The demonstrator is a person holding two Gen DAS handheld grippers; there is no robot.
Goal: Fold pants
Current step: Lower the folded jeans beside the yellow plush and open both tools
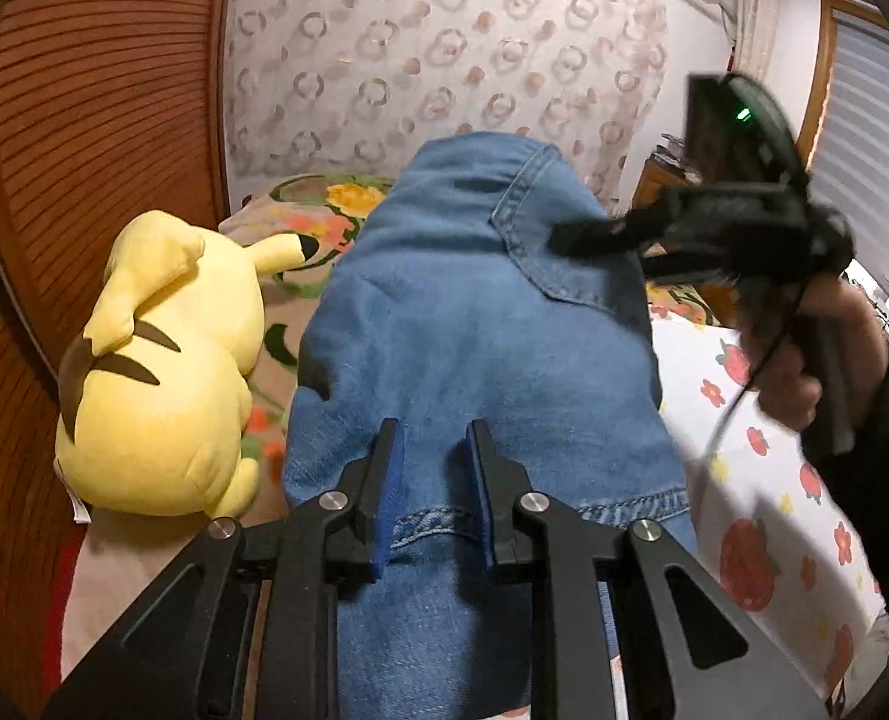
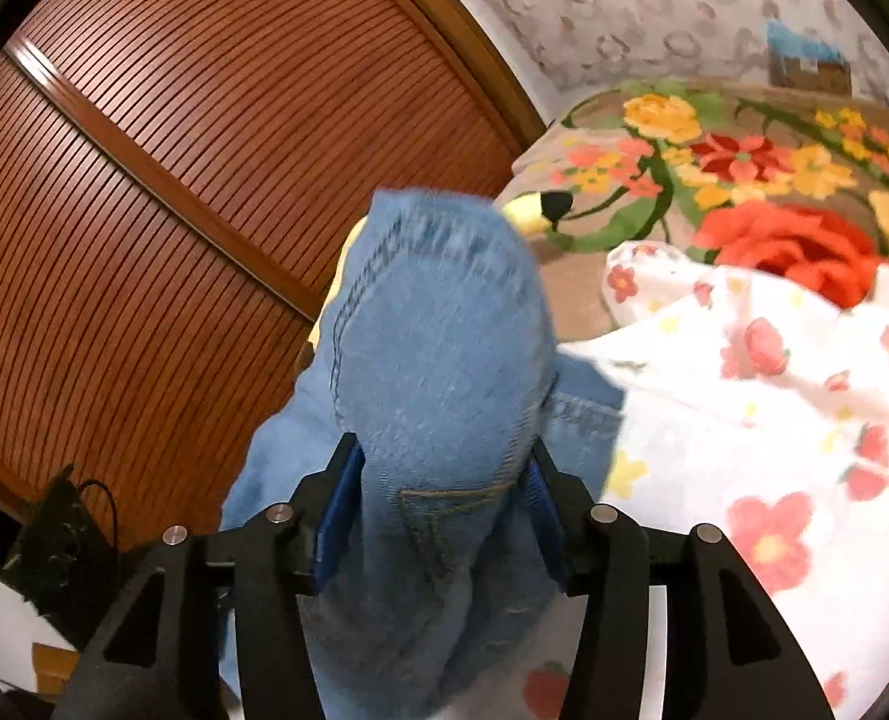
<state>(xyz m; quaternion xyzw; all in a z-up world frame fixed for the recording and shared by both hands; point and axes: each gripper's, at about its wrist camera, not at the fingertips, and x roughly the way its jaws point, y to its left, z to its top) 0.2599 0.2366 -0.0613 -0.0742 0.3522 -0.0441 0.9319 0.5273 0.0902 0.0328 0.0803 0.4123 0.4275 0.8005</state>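
Blue denim pants rise in a hump over the bed in the left wrist view. My left gripper is shut on the denim near a stitched hem, the cloth pinched between its blue pads. In the right wrist view a bunched fold of the pants with a pocket seam stands between the jaws of my right gripper, which are spread wide and open around it. From the left wrist view the right gripper is blurred, at the pants' right edge, held by a person's hand.
A yellow plush toy lies just left of the pants, its ear tip showing behind them. A white flower-print sheet and a floral blanket cover the bed. A slatted wooden door stands at the left.
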